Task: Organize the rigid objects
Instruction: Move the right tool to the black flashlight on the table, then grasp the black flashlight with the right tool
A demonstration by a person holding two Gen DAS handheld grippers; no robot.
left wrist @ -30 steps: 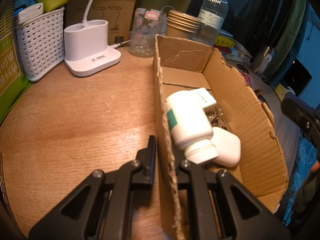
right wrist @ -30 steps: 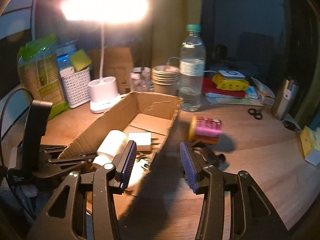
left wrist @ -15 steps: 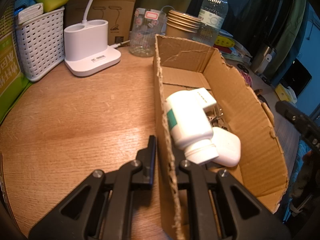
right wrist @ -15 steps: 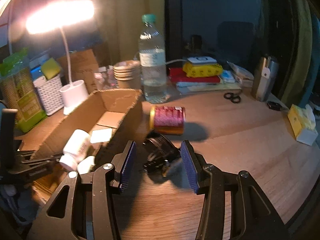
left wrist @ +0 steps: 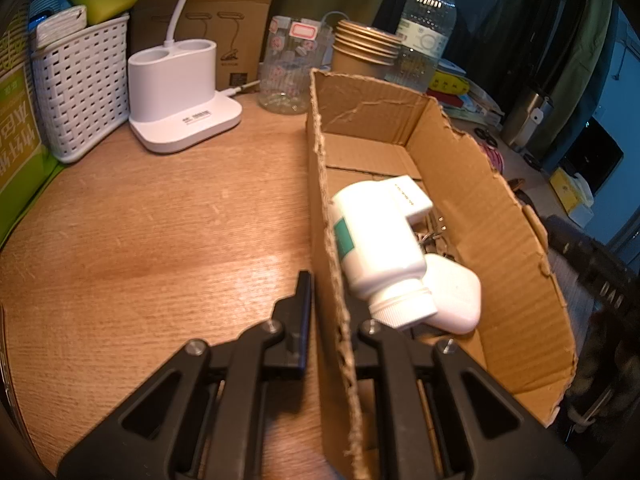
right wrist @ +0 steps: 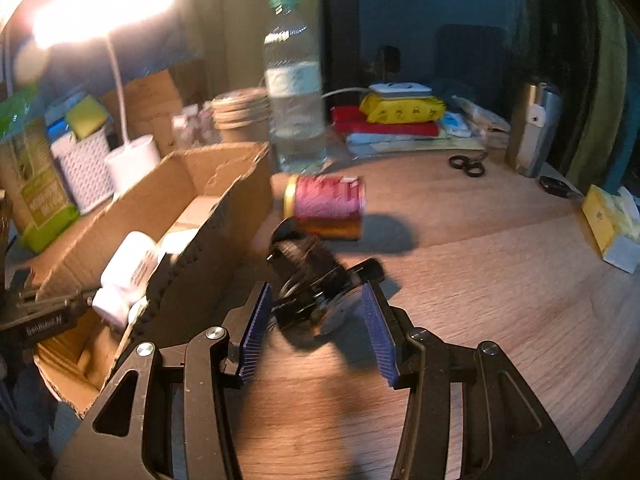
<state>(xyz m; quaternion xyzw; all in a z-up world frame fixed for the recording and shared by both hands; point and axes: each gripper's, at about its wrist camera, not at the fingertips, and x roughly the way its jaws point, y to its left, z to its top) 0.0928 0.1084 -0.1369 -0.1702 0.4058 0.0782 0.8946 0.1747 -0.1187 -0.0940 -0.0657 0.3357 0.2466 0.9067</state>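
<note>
My left gripper (left wrist: 326,300) is shut on the near wall of an open cardboard box (left wrist: 500,216), one finger outside and one inside. In the box lie a white pill bottle (left wrist: 380,240), a small white box (left wrist: 408,196) and a white rounded case (left wrist: 456,300). My right gripper (right wrist: 316,320) is open, its blue pads on either side of a black and metal object (right wrist: 312,280) on the table, apart from it. A pink and gold can (right wrist: 326,206) lies on its side just beyond. The box also shows in the right wrist view (right wrist: 224,216).
A white lamp base (left wrist: 180,96), a white basket (left wrist: 76,80), a glass jar (left wrist: 292,68), stacked paper cups (left wrist: 366,52) and a water bottle (right wrist: 294,96) stand behind the box. Scissors (right wrist: 466,164), a steel flask (right wrist: 532,128) and a tissue pack (right wrist: 612,224) sit at the right.
My right gripper has swung right, away from the box, and moved forward so its open pads flank the black object. My left gripper holds the box wall as before.
</note>
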